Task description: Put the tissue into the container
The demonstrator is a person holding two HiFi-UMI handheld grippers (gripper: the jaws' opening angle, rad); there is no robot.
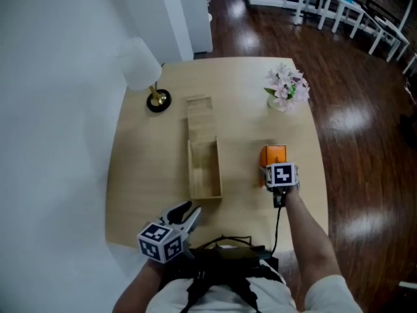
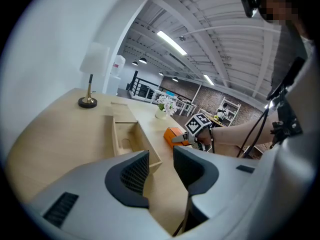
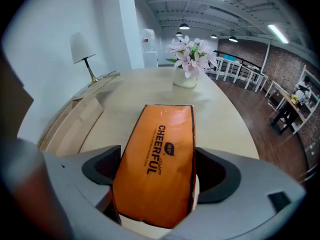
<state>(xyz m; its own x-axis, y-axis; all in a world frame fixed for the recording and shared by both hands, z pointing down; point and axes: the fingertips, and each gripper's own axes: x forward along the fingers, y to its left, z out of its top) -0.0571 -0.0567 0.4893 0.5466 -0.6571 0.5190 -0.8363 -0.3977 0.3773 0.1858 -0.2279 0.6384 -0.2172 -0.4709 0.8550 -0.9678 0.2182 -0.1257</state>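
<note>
Pale round wooden table point(image 1: 146, 175) carries a long open wooden container point(image 1: 204, 169), lying left of the right gripper point(image 3: 157, 176). An orange plastic tissue pack point(image 3: 156, 144) lies between its spread fingers, which straddle it, apparently ready to clamp. The left gripper point(image 2: 161, 170) hovers with its fingers apart and empty, the container beyond their tips.

Left tongs point(image 1: 188, 213) hover near and left, tilted gently down, jaws apart with nothing between them. Right tongs point(image 1: 274, 167), on an outstretched bare forearm point(image 1: 307, 223), point steeply down at the right, jaws spread wide astride an orange tissue pack point(image 3: 155, 164).
</note>
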